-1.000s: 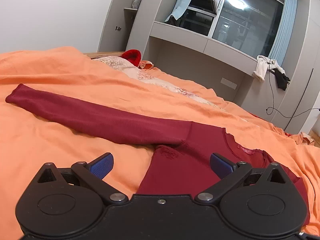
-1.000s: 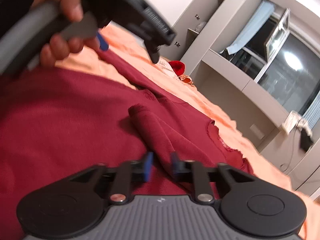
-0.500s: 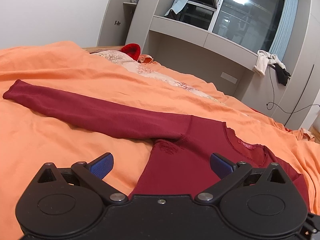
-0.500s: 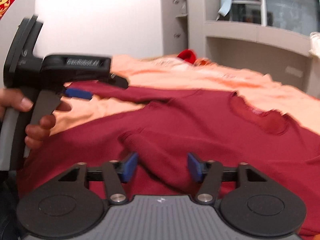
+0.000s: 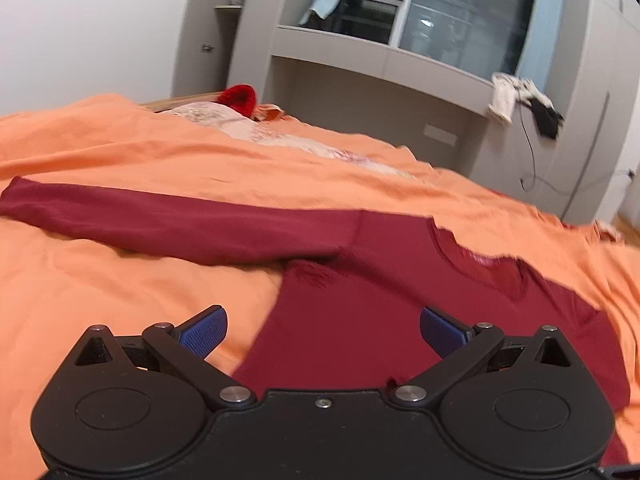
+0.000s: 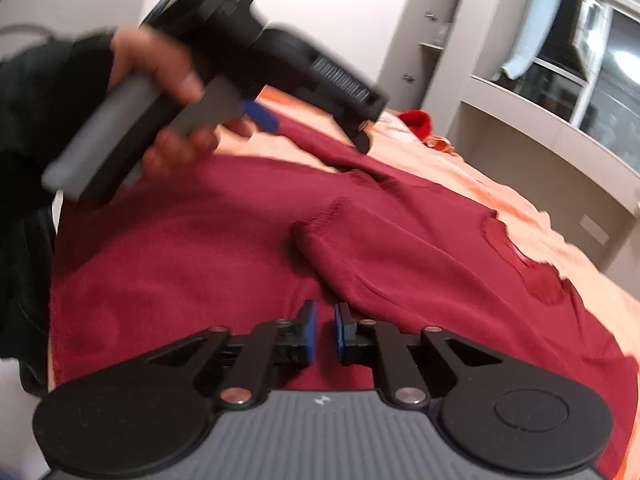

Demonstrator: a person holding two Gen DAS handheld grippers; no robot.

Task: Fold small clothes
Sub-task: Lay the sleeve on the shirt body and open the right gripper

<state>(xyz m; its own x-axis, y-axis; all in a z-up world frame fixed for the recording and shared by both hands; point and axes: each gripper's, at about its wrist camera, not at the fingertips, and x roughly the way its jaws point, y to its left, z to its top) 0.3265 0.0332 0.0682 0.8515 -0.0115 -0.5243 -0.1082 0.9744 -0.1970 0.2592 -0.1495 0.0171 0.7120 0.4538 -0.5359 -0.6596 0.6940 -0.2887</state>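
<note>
A bedroom with a white wall point(image 5: 80, 28), grey built-in cabinets point(image 5: 592, 92) and a dark window point(image 5: 460, 12) reflecting a ceiling lamp, with pale blue curtains point(image 5: 538, 16) at its sides. A grey ledge point(image 5: 380, 60) runs under the window; white and black clothes point(image 5: 520, 100) hang off its right end, and a black cable point(image 5: 532, 160) trails down from there. The bed point(image 5: 120, 160) fills the lower view, covered in a rumpled orange sheet; a pale patterned cloth point(image 5: 280, 136) lies along its far side, with a red item point(image 5: 240, 98) at the head end.

A dark red long-sleeved top point(image 5: 360, 300) lies flat on the sheet, neckline point(image 5: 480, 260) toward the window. One sleeve point(image 5: 160, 224) stretches straight out to the left across the orange. In the right wrist view the other sleeve point(image 6: 380, 256) is folded over the body of the top, its cuff point(image 6: 320, 220) lying near the middle of the chest.

The left gripper point(image 5: 322, 326) hangs above the side edge of the top, its blue-padded fingers point(image 5: 204, 330) spread wide with nothing between them. The person's hand point(image 6: 168, 92) holds its handle, blurred. The right gripper point(image 6: 322, 332) is low over the top just beside the folded sleeve; its fingers point(image 6: 310, 334) are drawn nearly together with a narrow gap, and no cloth shows between them.
</note>
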